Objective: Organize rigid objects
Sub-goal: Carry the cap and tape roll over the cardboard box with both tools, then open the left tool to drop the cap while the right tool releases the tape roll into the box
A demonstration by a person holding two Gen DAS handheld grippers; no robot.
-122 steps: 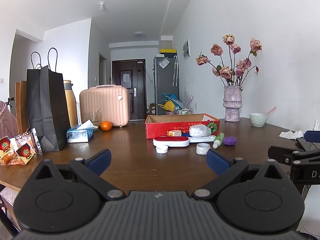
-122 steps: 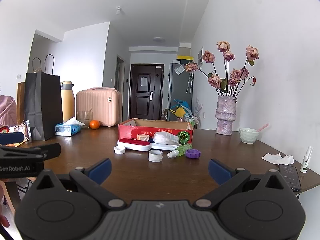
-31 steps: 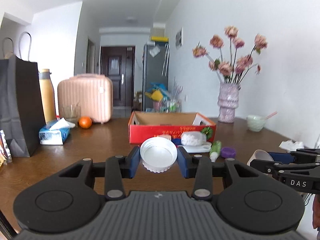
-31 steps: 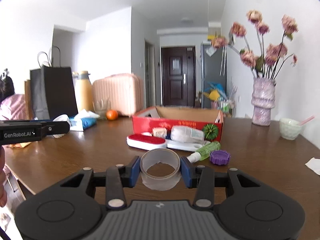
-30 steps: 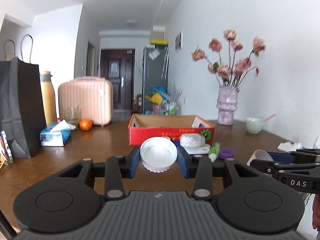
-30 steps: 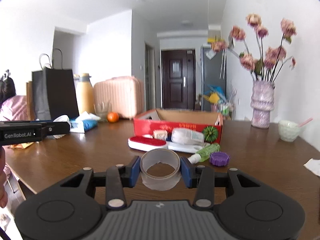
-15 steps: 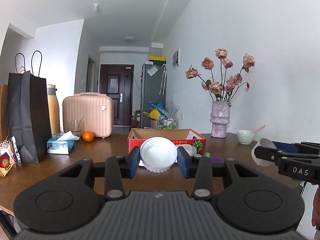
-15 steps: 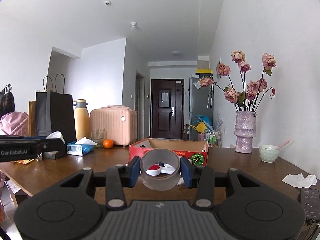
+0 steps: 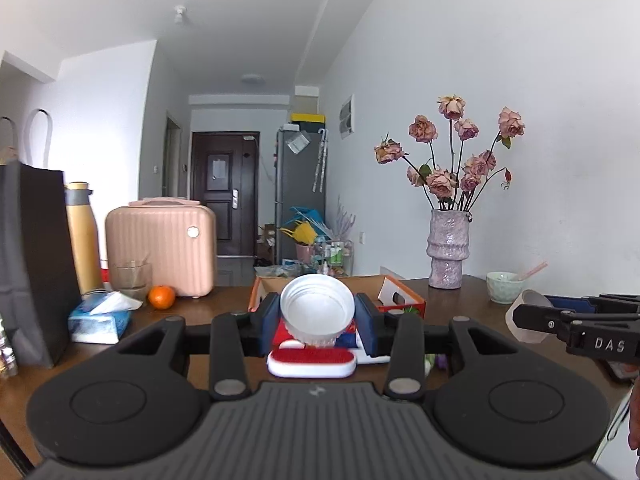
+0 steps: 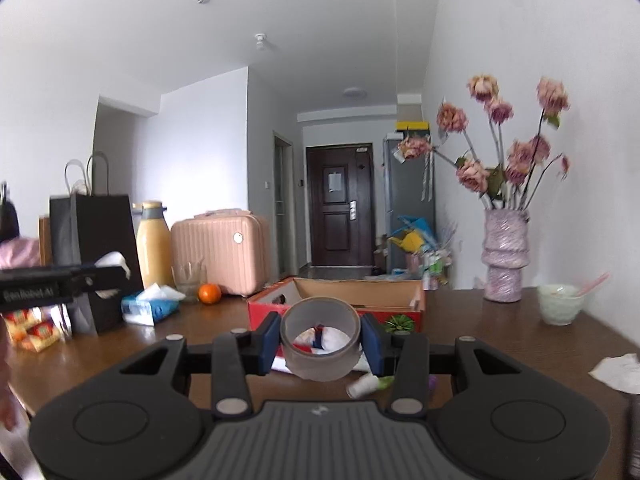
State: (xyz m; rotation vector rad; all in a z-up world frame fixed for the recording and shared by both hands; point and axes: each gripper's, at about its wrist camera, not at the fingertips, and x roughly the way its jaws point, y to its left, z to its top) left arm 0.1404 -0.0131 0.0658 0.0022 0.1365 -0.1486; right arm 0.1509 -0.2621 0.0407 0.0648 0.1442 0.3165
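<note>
nearest to me, my left gripper [image 9: 317, 322] is clamped on a round white plastic lid [image 9: 317, 309], its hollow side facing the camera, held up off the dark wooden table [image 9: 200, 316]. my right gripper [image 10: 319, 342] is squeezed on a grey-brown roll of packing tape [image 10: 319, 338], the pads pressing its sides and the hole looking back at me. both loads hang in the air in front of the open red cardboard box [image 10: 336, 305], which sits further back on the table.

just past the left fingers lies a red and white oblong brush-like item [image 9: 311, 361] on the table, touching nothing i hold. below the right gripper i see a small green bottle with a white cap [image 10: 366, 385] lying on its side and a sliver of something purple [image 10: 432, 381], too hidden to name. a white wrapped bundle shows through the tape's hole.

i judge the job as barely begun: two pieces are picked and raised, none of mine is in the box yet, and what the box holds i cannot see. left to do, as i read it: carry both over the rim, let go, then come back for the brush, bottle and rest.

far back stand a pink ribbed suitcase [image 9: 161, 246], an orange [image 9: 161, 297] and a pale vase of dried roses [image 9: 447, 254].
</note>
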